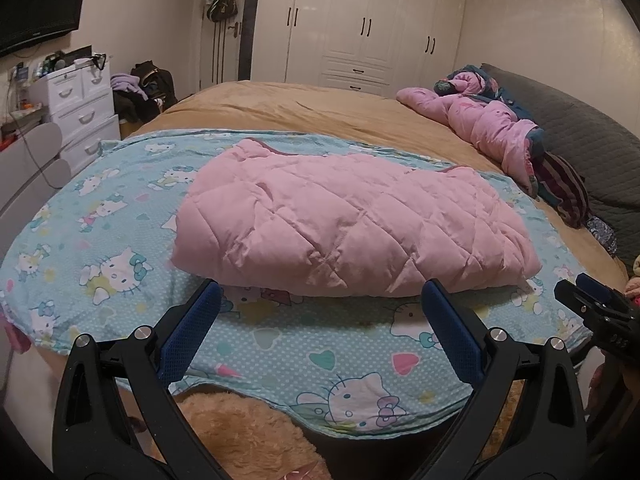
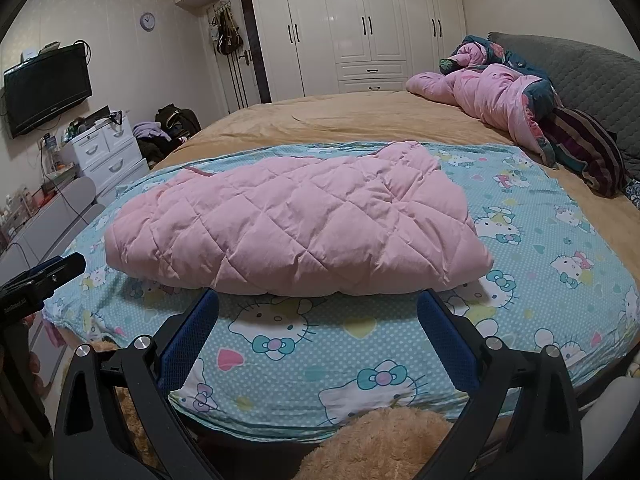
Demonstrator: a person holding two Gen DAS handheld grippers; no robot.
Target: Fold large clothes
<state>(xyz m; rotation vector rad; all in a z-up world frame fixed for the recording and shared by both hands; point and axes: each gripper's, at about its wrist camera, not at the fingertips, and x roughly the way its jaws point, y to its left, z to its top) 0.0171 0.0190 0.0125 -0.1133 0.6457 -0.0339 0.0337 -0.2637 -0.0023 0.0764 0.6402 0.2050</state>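
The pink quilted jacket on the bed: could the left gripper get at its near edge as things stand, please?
Probably yes. The left gripper is open and points at the pink quilted jacket; only bare cartoon sheet lies between them.

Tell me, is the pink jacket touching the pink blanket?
Apart. The right wrist view shows tan bedspread between the pink quilted jacket and the pink blanket.

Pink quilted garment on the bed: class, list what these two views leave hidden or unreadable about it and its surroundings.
- Garment: underside and inner folded layers hidden by its own top layer, both views; its type is unclear.
- Far edge hidden behind its bulk.
- Clock: hands too small to read, right view; cut by the top edge in the left view.
- Right tool: cut off by the frame edge, left view.
- Plush toy: mostly cut off by the bottom edge.
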